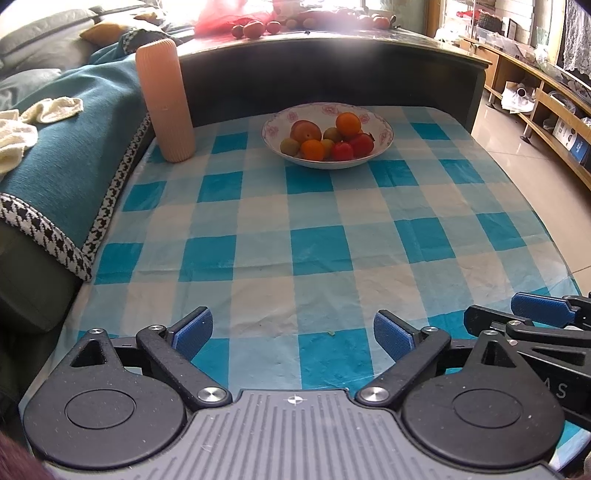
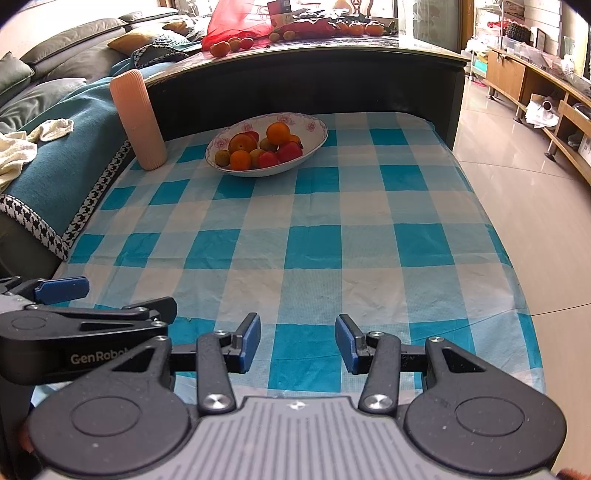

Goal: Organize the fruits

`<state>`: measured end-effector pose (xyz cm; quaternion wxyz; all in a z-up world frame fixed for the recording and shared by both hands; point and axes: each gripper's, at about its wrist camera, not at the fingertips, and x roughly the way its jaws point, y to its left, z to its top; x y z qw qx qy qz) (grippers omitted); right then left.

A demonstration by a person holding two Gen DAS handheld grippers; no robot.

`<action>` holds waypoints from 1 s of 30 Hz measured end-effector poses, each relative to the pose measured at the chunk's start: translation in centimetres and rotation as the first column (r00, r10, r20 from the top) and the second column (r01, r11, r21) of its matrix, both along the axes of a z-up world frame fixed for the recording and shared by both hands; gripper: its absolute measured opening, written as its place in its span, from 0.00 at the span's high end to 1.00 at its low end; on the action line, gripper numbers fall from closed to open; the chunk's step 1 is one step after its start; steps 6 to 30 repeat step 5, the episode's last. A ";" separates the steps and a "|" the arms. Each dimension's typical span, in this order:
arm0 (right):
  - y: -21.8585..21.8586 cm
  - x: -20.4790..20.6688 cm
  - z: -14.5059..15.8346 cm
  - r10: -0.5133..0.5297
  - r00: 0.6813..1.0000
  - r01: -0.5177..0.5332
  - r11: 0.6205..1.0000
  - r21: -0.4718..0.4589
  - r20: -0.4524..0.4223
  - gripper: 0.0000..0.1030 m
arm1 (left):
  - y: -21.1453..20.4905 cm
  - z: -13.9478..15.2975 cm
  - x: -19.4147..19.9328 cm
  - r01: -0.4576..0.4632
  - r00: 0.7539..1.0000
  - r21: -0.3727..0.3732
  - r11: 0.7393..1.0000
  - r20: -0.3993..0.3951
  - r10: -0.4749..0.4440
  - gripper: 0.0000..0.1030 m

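A white floral bowl [image 1: 380, 142] stands at the far side of the blue checked table and holds several fruits: oranges [image 1: 348, 124], red ones [image 1: 361, 144] and greenish ones [image 1: 290, 147]. The right wrist view also shows the bowl [image 2: 314, 146] with its fruits [image 2: 277, 133]. My left gripper [image 1: 293, 334] is open and empty over the table's near edge. My right gripper [image 2: 298, 341] is open and empty beside it, to its right; one of its blue pads shows in the left wrist view [image 1: 543, 309].
A tall pink ribbed cylinder [image 1: 165, 99] stands left of the bowl. A sofa with a teal blanket [image 1: 66, 147] borders the table's left. Behind the bowl a dark counter [image 1: 332, 74] carries more fruit [image 1: 253, 29] and a red bag. Tiled floor [image 2: 517, 184] lies right.
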<state>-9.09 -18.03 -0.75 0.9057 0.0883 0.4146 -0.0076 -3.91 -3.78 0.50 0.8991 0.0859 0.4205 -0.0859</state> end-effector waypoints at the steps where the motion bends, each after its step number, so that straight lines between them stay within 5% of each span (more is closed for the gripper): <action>1: 0.0 0.0 0.0 0.000 1.000 0.000 1.000 0.000 0.000 0.35 | 0.0 0.0 0.0 0.000 1.000 0.000 1.000 0.000 0.000 0.05; 30: 0.0 0.0 0.0 -0.001 1.000 0.001 1.000 0.001 0.001 0.35 | 0.2 0.1 0.0 -0.006 1.000 0.002 1.000 0.003 0.006 0.04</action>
